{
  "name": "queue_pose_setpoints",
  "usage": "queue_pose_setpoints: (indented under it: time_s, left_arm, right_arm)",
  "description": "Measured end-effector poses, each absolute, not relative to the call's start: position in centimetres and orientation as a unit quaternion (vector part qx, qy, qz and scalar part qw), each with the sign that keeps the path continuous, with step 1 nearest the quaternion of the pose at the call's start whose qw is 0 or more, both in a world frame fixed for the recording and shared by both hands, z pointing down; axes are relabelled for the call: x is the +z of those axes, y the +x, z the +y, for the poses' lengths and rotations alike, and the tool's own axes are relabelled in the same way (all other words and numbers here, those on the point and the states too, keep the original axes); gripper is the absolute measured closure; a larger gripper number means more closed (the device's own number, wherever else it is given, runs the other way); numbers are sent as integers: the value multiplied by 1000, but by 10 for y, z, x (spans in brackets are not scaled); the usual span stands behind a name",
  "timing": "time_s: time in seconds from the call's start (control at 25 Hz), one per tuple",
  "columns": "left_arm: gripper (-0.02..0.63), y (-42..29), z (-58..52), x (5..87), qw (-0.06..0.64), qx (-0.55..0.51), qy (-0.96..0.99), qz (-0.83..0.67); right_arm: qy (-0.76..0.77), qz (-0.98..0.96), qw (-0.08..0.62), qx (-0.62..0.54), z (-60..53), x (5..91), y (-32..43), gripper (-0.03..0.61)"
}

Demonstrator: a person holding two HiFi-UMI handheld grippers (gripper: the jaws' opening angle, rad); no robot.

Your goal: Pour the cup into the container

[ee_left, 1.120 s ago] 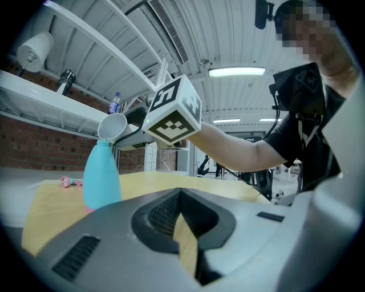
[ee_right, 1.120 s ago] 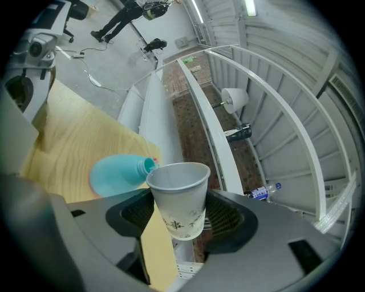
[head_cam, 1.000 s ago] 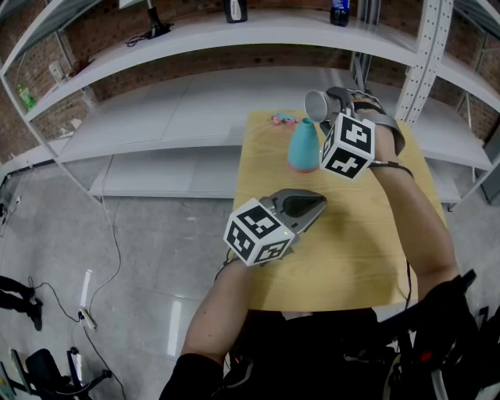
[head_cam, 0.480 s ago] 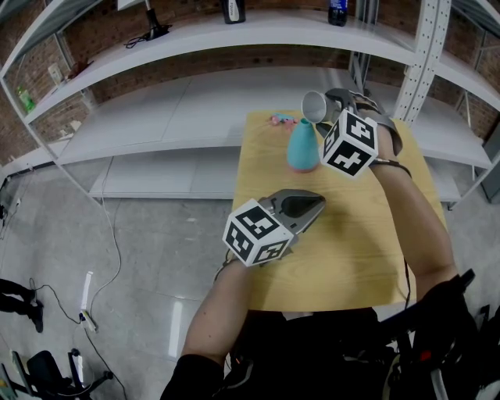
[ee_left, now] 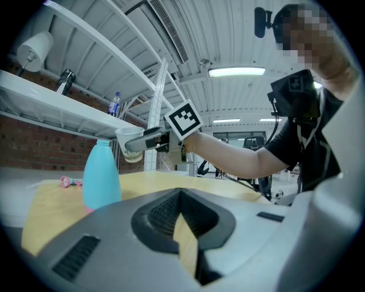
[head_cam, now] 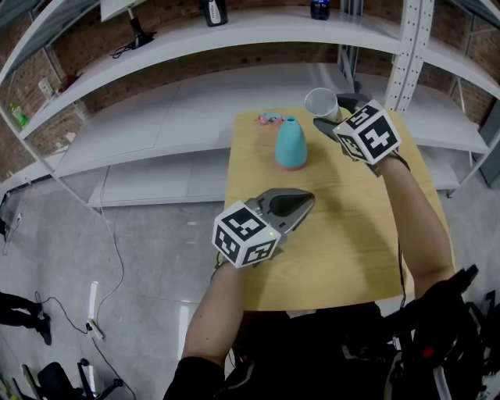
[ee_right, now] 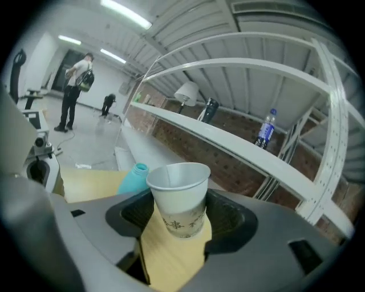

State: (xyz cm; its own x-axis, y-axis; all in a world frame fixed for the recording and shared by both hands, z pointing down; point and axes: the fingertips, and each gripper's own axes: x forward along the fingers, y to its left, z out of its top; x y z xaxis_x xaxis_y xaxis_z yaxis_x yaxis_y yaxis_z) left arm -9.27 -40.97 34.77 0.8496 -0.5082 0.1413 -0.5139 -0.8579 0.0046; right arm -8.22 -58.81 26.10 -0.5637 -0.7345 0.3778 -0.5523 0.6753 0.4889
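Observation:
My right gripper is shut on a white paper cup and holds it upright above the far part of the wooden table. The cup hangs just right of the light blue bottle-shaped container, apart from it. The right gripper view shows the cup squeezed between both jaws, the part of its inside that I see white and bare, with the container behind and to the left. My left gripper hovers over the table's middle, shut, with nothing in it. Its own view shows the container and the held cup.
Small pink objects lie at the table's far edge behind the container. White metal shelving rises behind the table, with dark bottles on an upper shelf. A person stands far off across the room.
The right gripper has rolled the cup from lying on its side over the container's mouth back to upright, and has drawn it a little to the right, away from the container. The left gripper stayed put.

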Motion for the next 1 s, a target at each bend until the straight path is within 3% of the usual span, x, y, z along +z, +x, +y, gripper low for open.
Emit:
queue_pose_setpoints:
  time_s: [0.48, 1.0]
  left_arm:
    - [621, -96, -410, 346, 22, 68, 961, -267]
    - [621, -95, -410, 348, 20, 69, 960, -269]
  right_arm:
    - [436, -882, 178, -5, -610, 273, 22, 290]
    - [488, -856, 157, 70, -629, 322, 107, 290]
